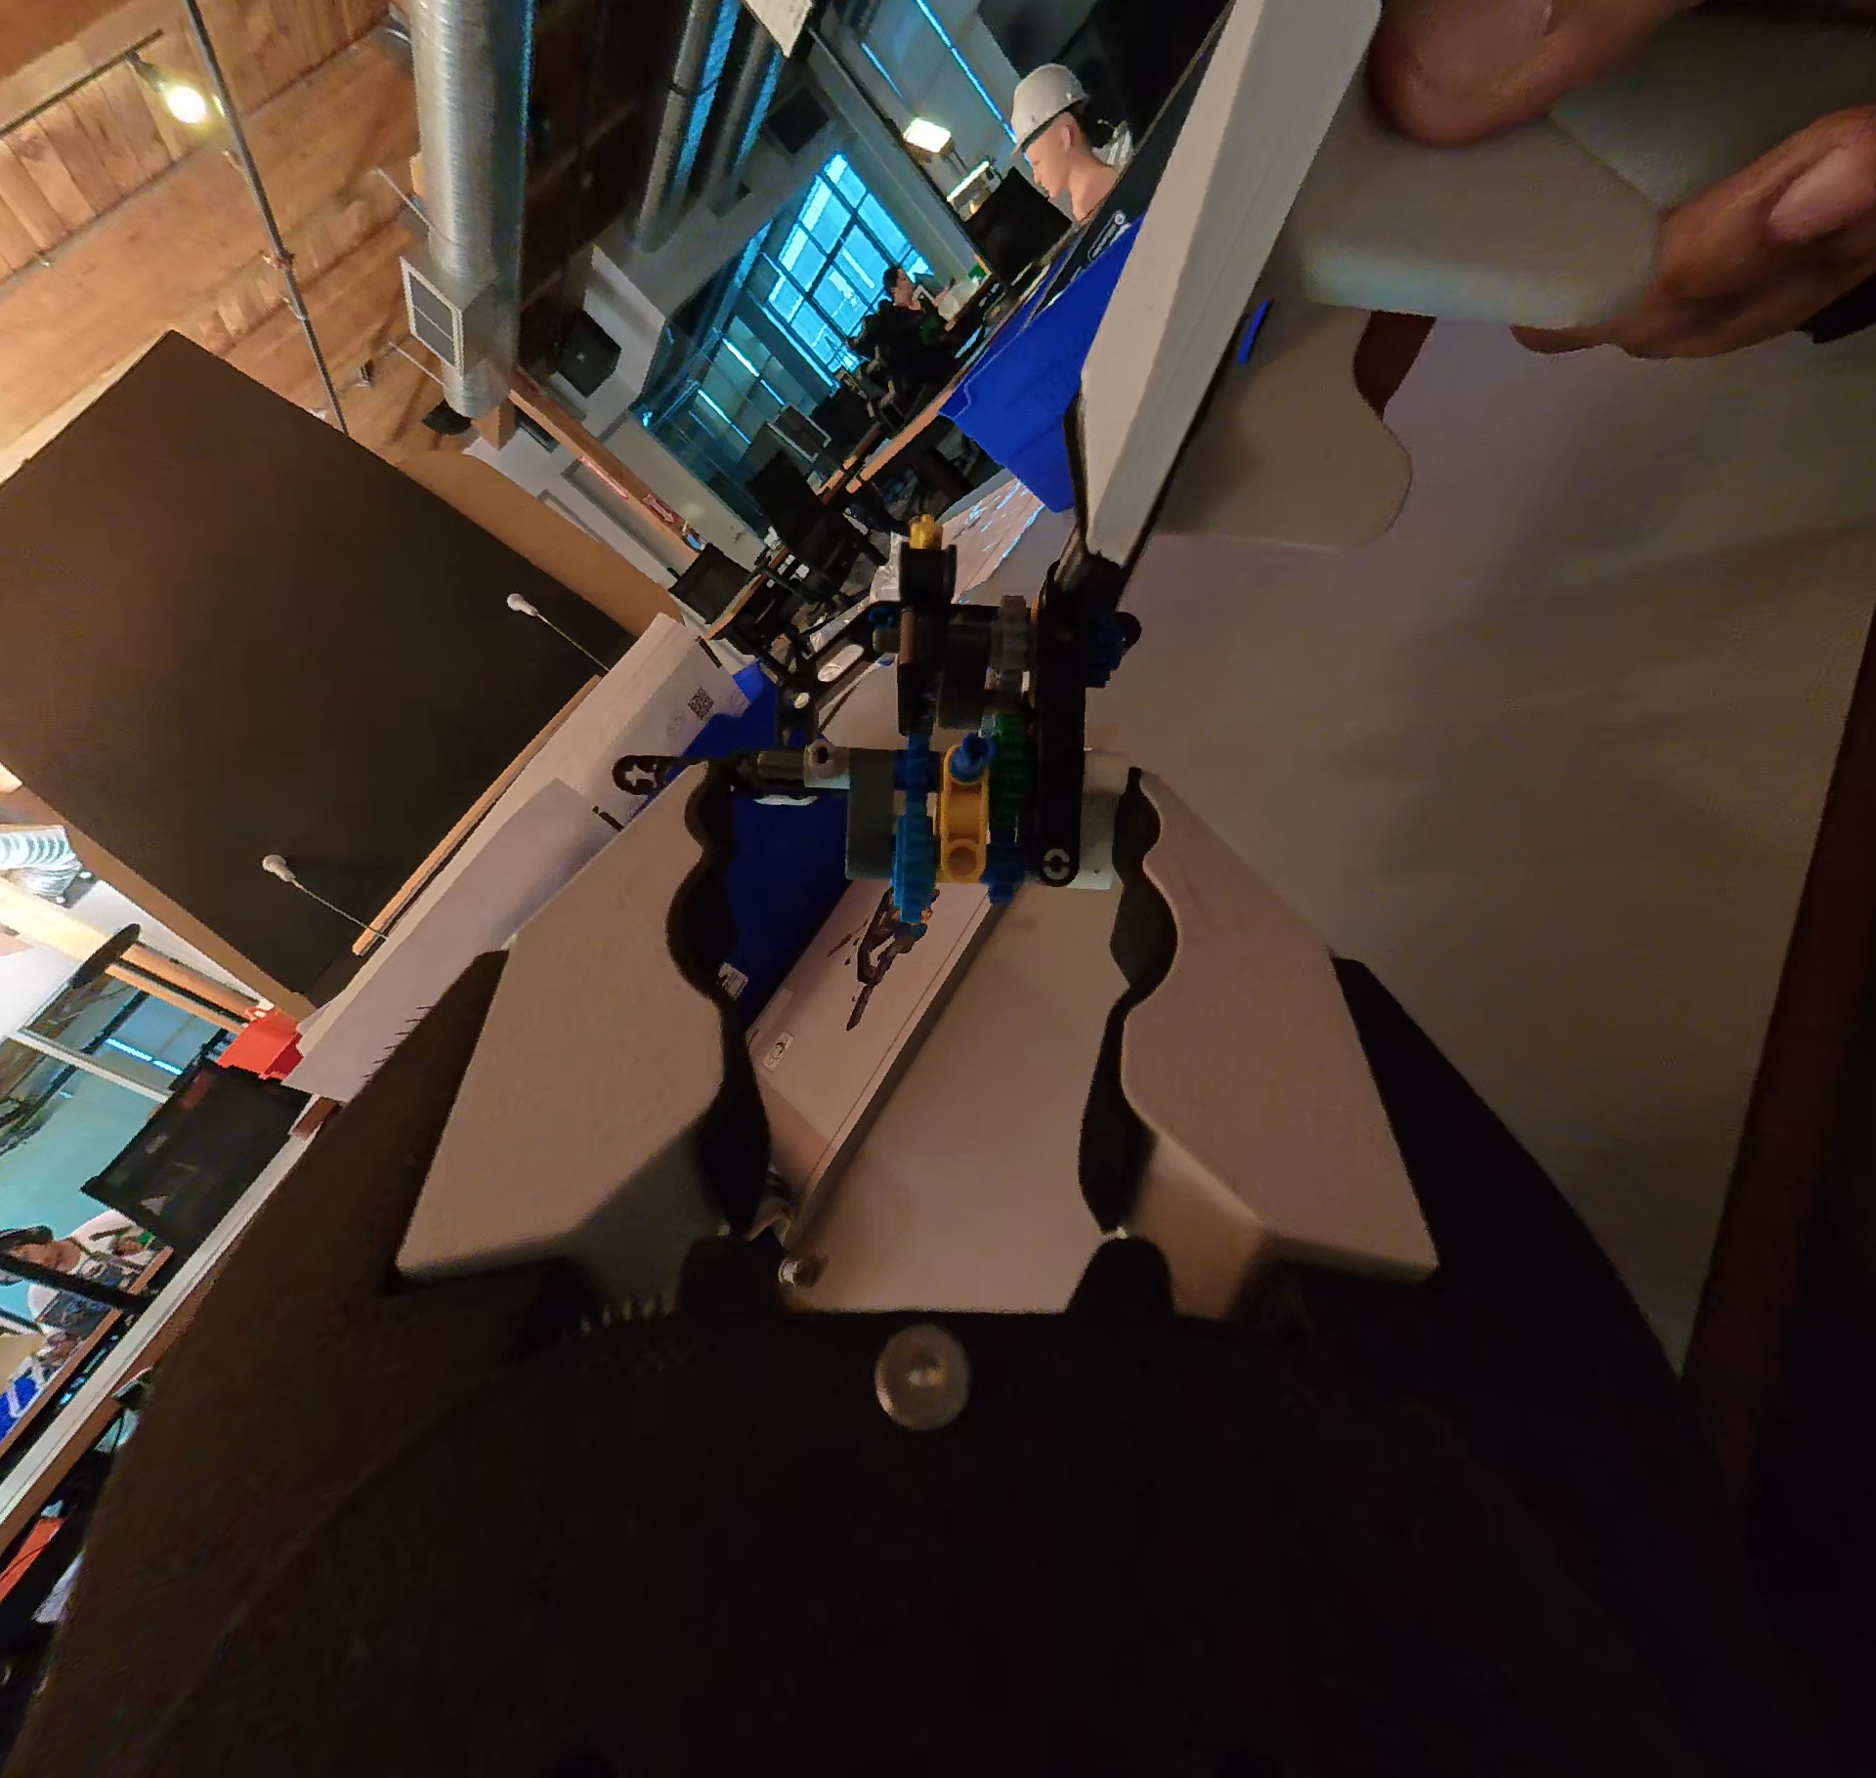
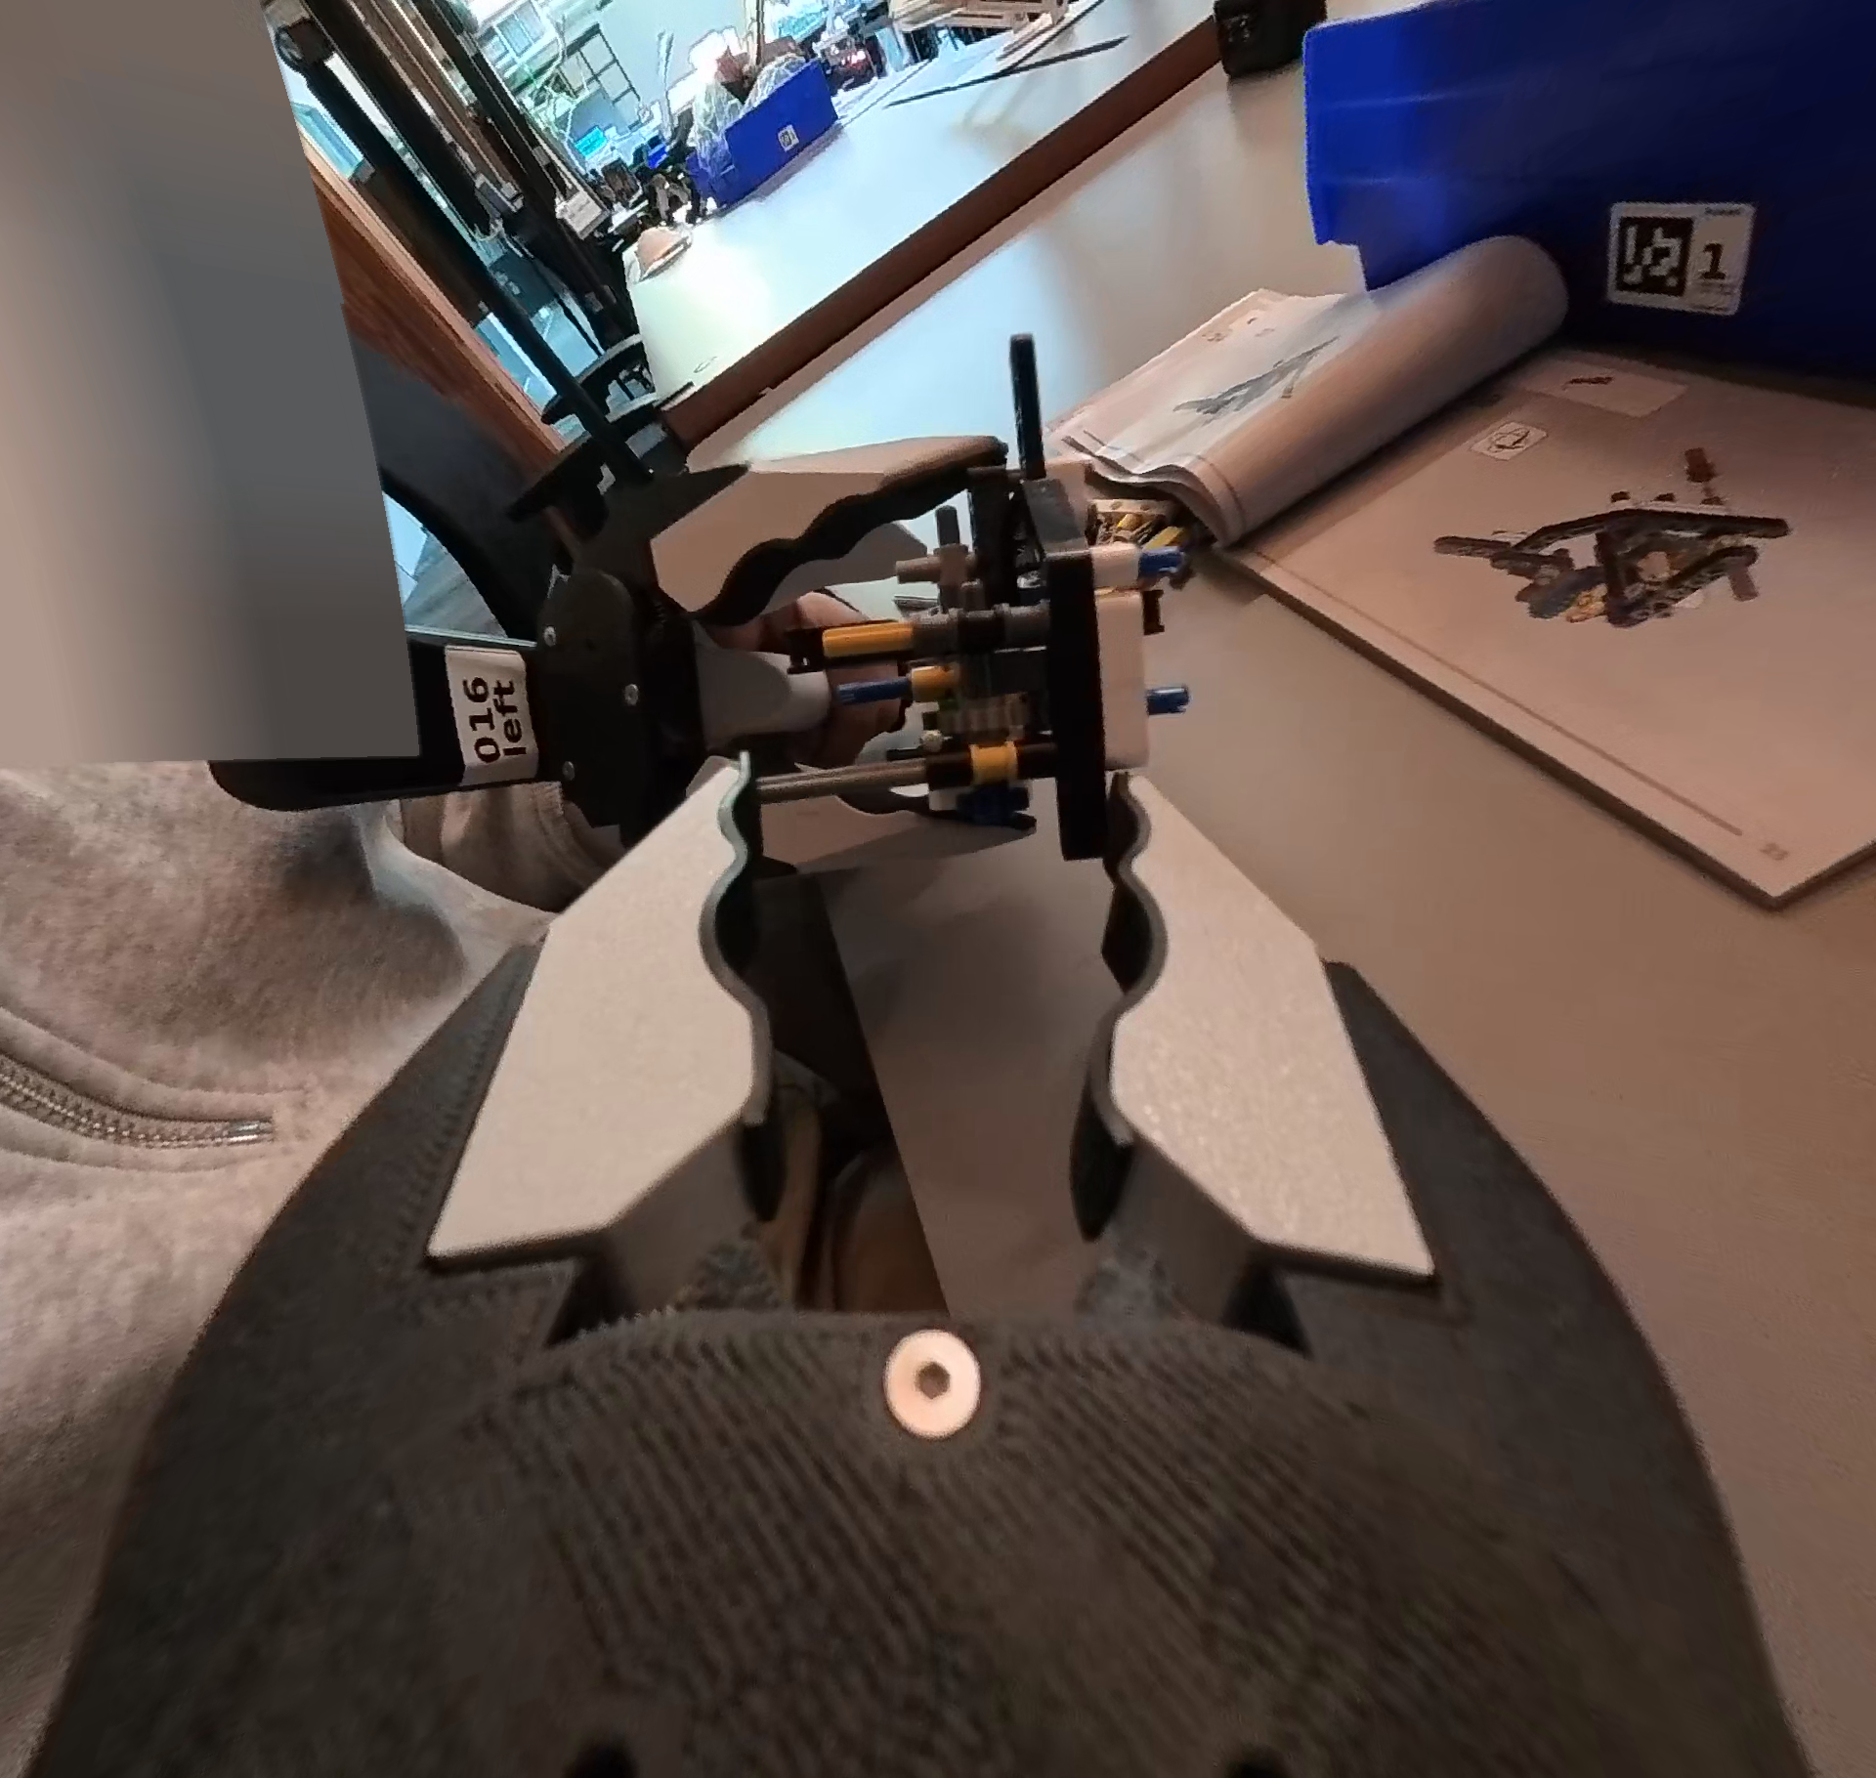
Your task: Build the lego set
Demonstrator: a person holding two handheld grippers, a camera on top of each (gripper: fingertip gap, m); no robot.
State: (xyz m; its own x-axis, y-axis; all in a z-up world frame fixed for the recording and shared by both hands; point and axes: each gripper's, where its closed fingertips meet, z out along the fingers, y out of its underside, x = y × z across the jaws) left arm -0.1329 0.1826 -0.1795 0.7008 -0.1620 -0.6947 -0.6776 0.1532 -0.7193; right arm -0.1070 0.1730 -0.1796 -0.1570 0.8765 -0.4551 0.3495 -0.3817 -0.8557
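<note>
The right gripper (image 2: 929, 796) fills the foreground of its own view, jaws well apart, tips level with the model (image 2: 1076, 694). The right tip lies beside the edge of the model's black plate and the left tip by the end of a grey axle; whether they clamp it cannot be told. A grey hoodie (image 2: 152, 968) with a zip shows low on the left. In the left wrist view the left gripper (image 1: 914, 796) has the model (image 1: 962, 816) across its tips: a white block meets the right finger, the grey axle end meets the left, and blue gears, a yellow connector, a green gear and a black beam sit packed between them, so this gripper grips the model and holds it clear of the table (image 2: 1320, 1070). Seen from the right wrist view, the left gripper (image 2: 980, 643) lies sideways, one finger above the model and one below. From the left wrist view the right gripper (image 1: 1218, 532) comes in from the upper right, one fingertip touching the top of the black beam, and a hand (image 1: 1624, 105) wraps its handle. Beyond the model an open booklet (image 2: 1523, 664) lies flat on the table with pages curled over at its far side; it also shows between the left gripper's fingers (image 1: 893, 978). Behind it stands a blue bin (image 2: 1523, 136) bearing a square marker sticker, visible too past the right gripper (image 1: 1025, 390). Farther off are a small black box (image 2: 1269, 14) and a second blue bin (image 2: 761, 136) on a far table.
</note>
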